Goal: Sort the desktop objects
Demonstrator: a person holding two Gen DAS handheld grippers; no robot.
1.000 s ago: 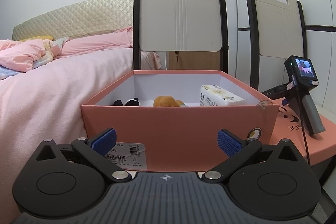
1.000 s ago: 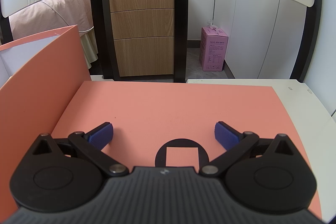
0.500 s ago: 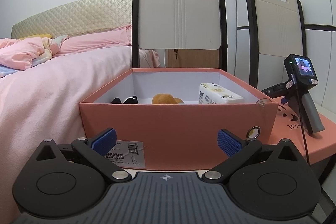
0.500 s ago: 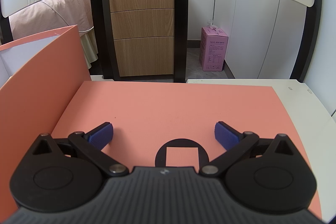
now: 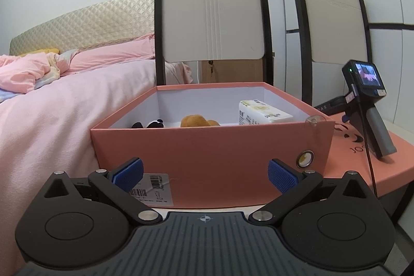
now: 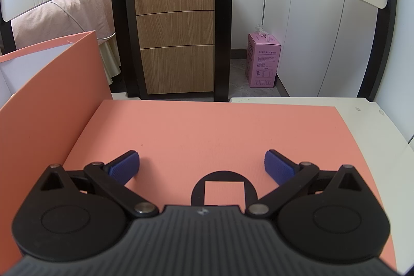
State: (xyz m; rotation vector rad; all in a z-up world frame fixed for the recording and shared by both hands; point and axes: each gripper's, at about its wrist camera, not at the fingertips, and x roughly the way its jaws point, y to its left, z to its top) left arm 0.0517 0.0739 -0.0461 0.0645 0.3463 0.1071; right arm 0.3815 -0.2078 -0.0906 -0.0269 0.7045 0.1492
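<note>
Salmon-pink cardboard box (image 5: 212, 146), matte, fine-grained finish, plain white inside, lid off. Barcode label (image 5: 152, 188) on its near wall, low left; small metal eyelet (image 5: 305, 159) low right. Inside: a black-and-white panda plush (image 5: 152, 124) at left, a tan-orange plush (image 5: 196, 120) mid, a white wrapped tissue pack (image 5: 264, 113) at right, all showing just above the near rim.

Box lid (image 6: 214, 136) lies flat just right of the box, same salmon card, with a printed black ring around a square cutout shape (image 6: 224, 188). Lid rests on a white table (image 6: 372, 126).

Room: bed with soft pink bedding (image 5: 51, 105) and quilted cream headboard (image 5: 85, 30) on the left. Two chairs, black frames and cream slotted backs, far side of the table: one (image 5: 212, 17) behind the box, one (image 5: 333, 20) to the right. Between them, on the far side, a wood-grain drawer unit (image 6: 176, 43) with clutter on top; a pink carton (image 6: 263, 61) on the floor by the white wall.

Left gripper (image 5: 205, 173) sits low in front of the box's near wall, blue ribbed pads (image 5: 129, 173) spread wide, holding nothing; whether it touches the box, cannot tell. Right gripper (image 6: 201, 168) is down on the lid, jaws equally wide, empty. Its grey handle and small lit screen (image 5: 367, 100) show from the left view.
</note>
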